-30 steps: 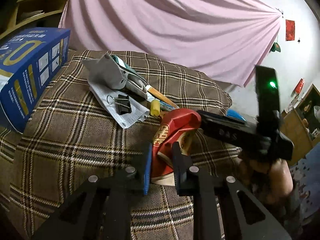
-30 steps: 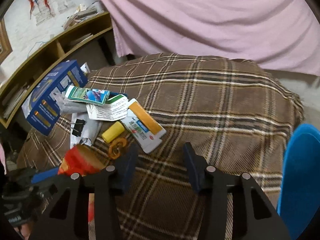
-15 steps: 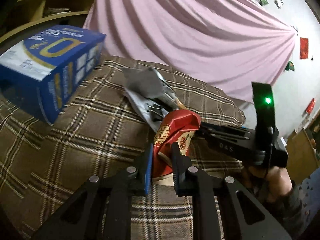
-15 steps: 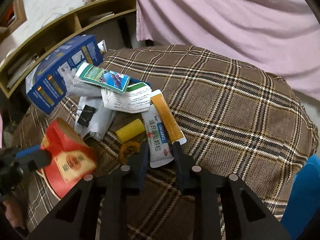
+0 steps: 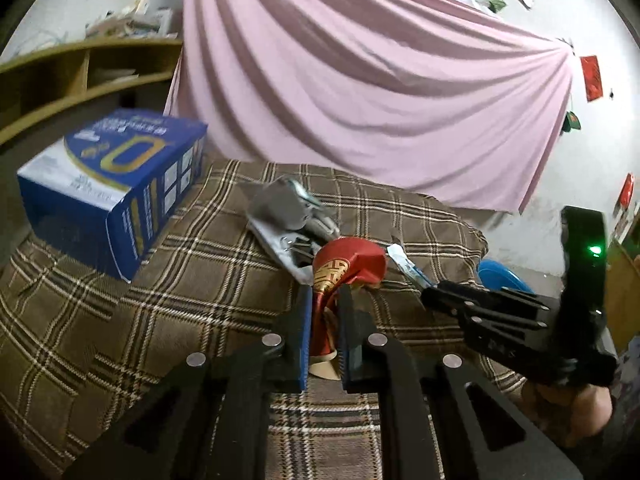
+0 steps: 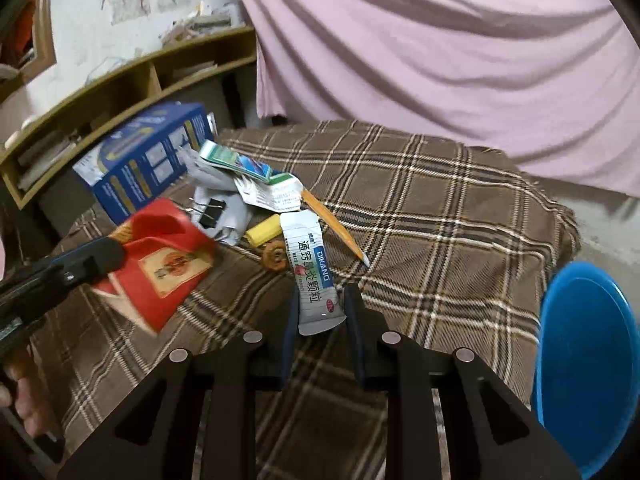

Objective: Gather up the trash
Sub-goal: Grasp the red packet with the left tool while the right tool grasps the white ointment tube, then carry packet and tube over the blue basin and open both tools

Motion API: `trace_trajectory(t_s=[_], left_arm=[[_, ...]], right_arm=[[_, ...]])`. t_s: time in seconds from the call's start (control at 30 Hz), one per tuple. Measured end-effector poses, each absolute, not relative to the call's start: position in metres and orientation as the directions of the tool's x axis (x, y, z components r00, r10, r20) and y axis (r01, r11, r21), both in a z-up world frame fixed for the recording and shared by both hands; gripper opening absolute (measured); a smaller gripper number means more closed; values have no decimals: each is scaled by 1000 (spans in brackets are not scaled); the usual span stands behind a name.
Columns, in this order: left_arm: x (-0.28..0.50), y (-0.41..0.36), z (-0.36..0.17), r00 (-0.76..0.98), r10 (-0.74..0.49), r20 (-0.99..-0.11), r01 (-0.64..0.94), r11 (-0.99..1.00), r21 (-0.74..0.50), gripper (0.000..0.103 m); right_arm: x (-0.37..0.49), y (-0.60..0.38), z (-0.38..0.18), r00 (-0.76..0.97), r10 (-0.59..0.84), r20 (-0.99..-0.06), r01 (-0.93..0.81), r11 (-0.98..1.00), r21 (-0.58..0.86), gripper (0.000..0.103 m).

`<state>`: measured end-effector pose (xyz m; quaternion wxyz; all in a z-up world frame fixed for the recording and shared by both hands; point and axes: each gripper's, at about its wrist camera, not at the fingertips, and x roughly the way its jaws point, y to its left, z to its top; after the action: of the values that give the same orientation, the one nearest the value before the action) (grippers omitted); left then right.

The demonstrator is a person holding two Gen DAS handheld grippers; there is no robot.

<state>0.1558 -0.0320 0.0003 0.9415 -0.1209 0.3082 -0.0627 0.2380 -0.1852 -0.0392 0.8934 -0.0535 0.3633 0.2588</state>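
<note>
Trash is heaped on a brown plaid blanket (image 6: 440, 216) before a pink curtain (image 6: 440, 40) and wooden shelves (image 6: 120, 88). A white sachet (image 6: 314, 276), its long axis running away from the camera, is clamped in the right gripper (image 6: 320, 320). A crushed red paper cup (image 5: 340, 276), mouth up, is squeezed by the closing left gripper (image 5: 324, 332). Nearby lie a binder clip (image 6: 210, 212), pencil (image 6: 332, 224), blue box (image 5: 116, 184) and blue bin (image 6: 584, 360).

Right gripper (image 6: 320, 312) clamps sachet (image 6: 312, 276), apparently lifted.
</note>
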Motion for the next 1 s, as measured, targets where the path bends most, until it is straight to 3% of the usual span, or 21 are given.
trace_trajectory(t_s=[0.2,0.5,0.83,1.0], left_arm=[[152,-50,12,832,-170,-527,54,972,-229,7],[147,-95,43,901,-177,-397,124,980,-157,7],[159,-170,85,920,-303,-249,287,953,-100,7],[169,-205,91,904,-365,-223,355,931,-86,7]], right_arm=[[208,-204,-15,720,470,-511,-494,864,98,21],[170,-248,8,848,481,-221,-455,876,162,21],[137,-318,17,973,227,-38,-221,967,128,21],[132,-344,16,993,120,-9,-118,985,125,21]])
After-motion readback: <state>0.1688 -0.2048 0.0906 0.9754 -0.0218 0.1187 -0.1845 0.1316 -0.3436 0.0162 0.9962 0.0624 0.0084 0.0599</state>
